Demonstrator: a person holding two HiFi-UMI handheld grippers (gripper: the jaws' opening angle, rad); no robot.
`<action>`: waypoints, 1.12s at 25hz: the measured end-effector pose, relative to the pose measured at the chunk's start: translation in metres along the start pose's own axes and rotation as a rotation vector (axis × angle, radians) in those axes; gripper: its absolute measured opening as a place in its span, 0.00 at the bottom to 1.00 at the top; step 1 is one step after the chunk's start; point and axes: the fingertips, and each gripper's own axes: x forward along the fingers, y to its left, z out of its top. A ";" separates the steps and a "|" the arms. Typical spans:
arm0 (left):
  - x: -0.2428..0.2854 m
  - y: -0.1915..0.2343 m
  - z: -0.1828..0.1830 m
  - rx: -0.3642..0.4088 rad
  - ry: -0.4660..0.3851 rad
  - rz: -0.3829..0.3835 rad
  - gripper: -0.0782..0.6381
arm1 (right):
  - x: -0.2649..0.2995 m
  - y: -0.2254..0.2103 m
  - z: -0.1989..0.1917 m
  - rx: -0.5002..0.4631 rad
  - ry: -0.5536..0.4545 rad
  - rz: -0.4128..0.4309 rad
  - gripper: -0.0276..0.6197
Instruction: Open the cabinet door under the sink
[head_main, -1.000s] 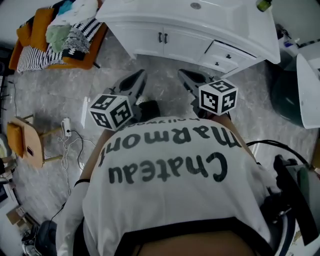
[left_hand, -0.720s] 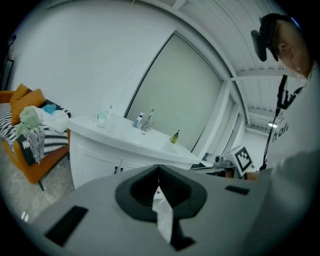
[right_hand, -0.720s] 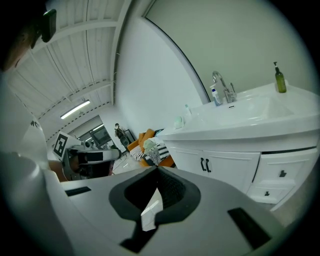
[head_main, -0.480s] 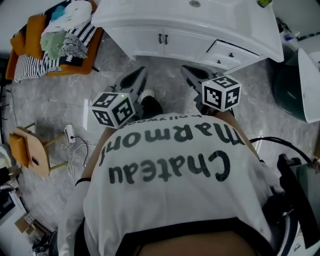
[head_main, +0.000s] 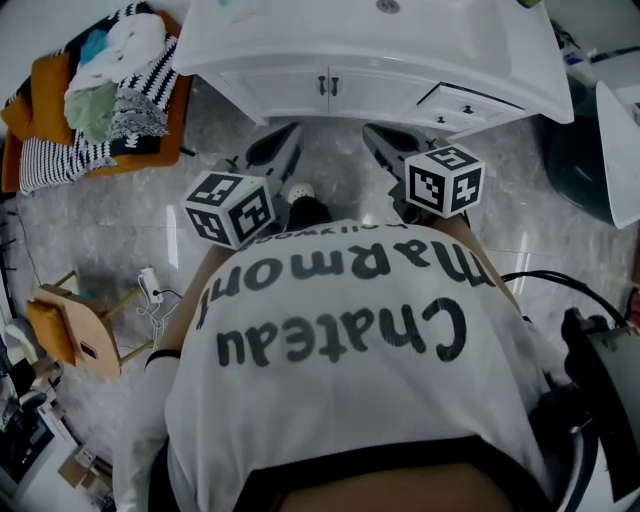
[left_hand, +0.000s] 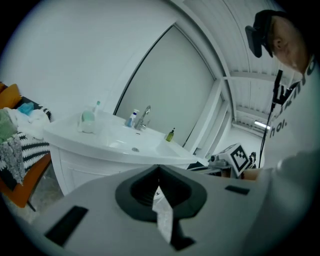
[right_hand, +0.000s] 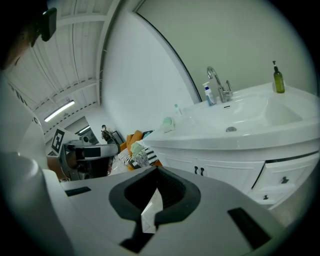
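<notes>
Hand-held gripper R (head_main: 372, 132) shut, nr cabinet (head_main: 285, 86).

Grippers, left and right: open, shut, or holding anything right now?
Left gripper: shut, holding nothing.
Right gripper: shut, holding nothing.

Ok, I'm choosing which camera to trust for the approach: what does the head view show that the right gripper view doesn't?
Only the head view: a small wooden stool and a white cable lying beside it. Only the right gripper view: the chrome tap and a lit ceiling strip light. Both: the white sink cabinet with its two dark door handles, doors shut, the orange chair piled with clothes, and the left hand-held gripper.
</notes>
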 end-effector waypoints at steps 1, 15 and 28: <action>0.003 0.004 0.002 0.007 0.008 -0.010 0.12 | 0.005 -0.002 0.002 0.003 0.001 -0.009 0.05; 0.017 0.099 0.015 0.082 0.138 -0.045 0.12 | 0.081 -0.040 0.018 0.054 0.021 -0.149 0.05; 0.057 0.136 -0.015 0.108 0.105 -0.187 0.12 | 0.116 -0.070 0.008 -0.023 -0.003 -0.187 0.05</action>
